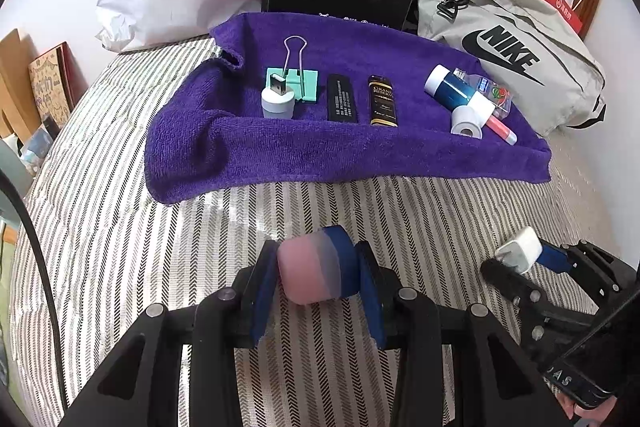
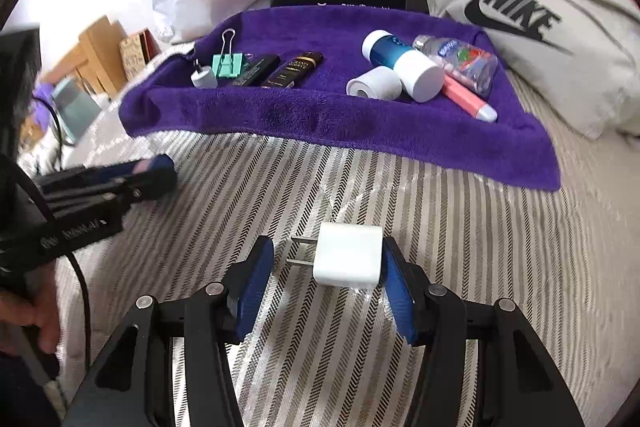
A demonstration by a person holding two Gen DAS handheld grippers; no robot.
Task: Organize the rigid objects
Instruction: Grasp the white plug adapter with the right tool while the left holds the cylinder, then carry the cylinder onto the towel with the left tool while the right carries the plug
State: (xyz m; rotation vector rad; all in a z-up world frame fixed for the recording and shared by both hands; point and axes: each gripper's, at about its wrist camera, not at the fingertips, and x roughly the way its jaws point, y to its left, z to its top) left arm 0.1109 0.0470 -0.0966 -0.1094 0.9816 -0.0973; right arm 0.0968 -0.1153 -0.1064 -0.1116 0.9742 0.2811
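Crosswise between the right gripper's (image 2: 326, 281) blue pads lies a small white cube-shaped wall charger (image 2: 348, 255), its two metal prongs pointing toward nine o'clock; the right pad touches it, the left stands clear of the prongs. At nine o'clock, the left gripper (image 1: 318, 281) clamps a short pink-and-blue cylinder (image 1: 316, 267) sideways. Both hover over striped bedding (image 2: 460, 247); a purple towel (image 2: 320, 123) lies at twelve.

both wrist cams low, facing purple towel (image 1: 340, 147)
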